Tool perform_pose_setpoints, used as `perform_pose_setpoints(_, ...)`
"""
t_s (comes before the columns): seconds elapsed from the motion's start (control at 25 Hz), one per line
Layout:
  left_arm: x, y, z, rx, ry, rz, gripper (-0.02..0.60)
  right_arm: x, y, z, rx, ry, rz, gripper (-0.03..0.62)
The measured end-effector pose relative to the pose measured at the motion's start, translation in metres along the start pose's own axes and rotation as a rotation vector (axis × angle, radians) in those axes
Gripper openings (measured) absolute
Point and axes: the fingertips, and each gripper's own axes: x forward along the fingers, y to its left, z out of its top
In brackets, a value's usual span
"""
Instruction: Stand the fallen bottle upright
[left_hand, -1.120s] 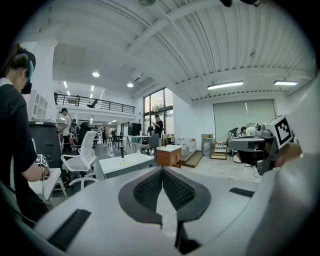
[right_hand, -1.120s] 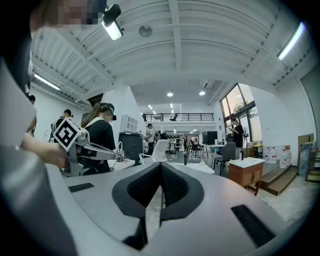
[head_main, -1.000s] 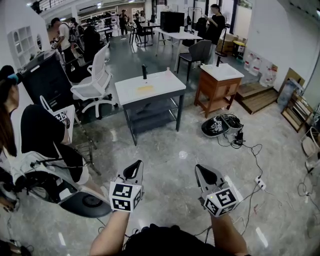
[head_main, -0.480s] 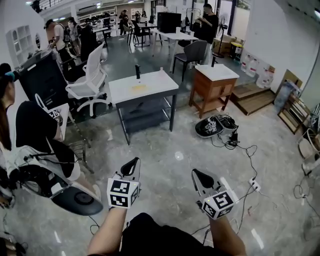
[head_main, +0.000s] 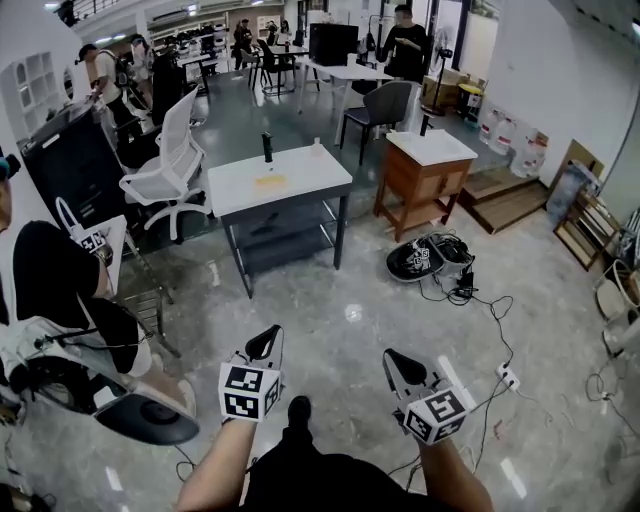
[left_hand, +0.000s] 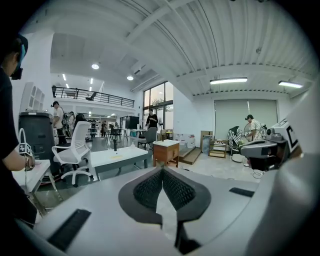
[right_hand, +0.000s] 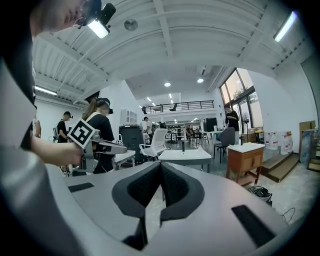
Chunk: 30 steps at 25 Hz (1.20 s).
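Since a second ago the whole room has slid left in the head view, and a black shoe (head_main: 298, 408) now shows between the forearms. I read this as the person stepping across the grey polished floor (head_main: 350, 300), so the approach is unfinished and no bottle work has begun.

The white-topped grey metal table (head_main: 300, 170) stands well ahead, well apart from both grippers.

- Both forearms reach forward, low in the frame, side by side and apart. They point ahead and slightly downward, with the marker cubes facing the camera.
- The left gripper (head_main: 268, 338) has its jaws pressed together with nothing between them.
- The right gripper (head_main: 396, 362) is the same, pads meeting and empty.

I cannot pick out the fallen bottle for certain. A pale yellowish flat patch (head_main: 270, 181) lies mid-tabletop, near a slim dark upright post (head_main: 267, 148). It may be the bottle, but it is too small to tell.

The jaws will need to part before any grasp.
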Motion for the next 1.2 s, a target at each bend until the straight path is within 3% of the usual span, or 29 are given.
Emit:
perform_pose_setpoints(0.32,0.098,0.054,0.029,0.019,-0.008,-0.040,0.018,0.101,-0.058,0.013,0.025,0.014,-0.029,0.014)
perform_pose_setpoints(0.64,0.182,0.121,0.038,-0.001,0.033,-0.062,0.018,0.213,-0.082,0.025,0.058,0.059,0.013,0.014)
perform_pose_setpoints(0.88,0.224,0.173,0.048,-0.007,0.031,-0.066,0.018,0.276,-0.094,0.038,0.060,0.061,0.002,0.014)
perform_pose_setpoints(1.2,0.261,0.202,0.054,-0.009,0.046,-0.066,0.018,0.322,-0.117,0.048,0.084,0.063,-0.002,0.014)
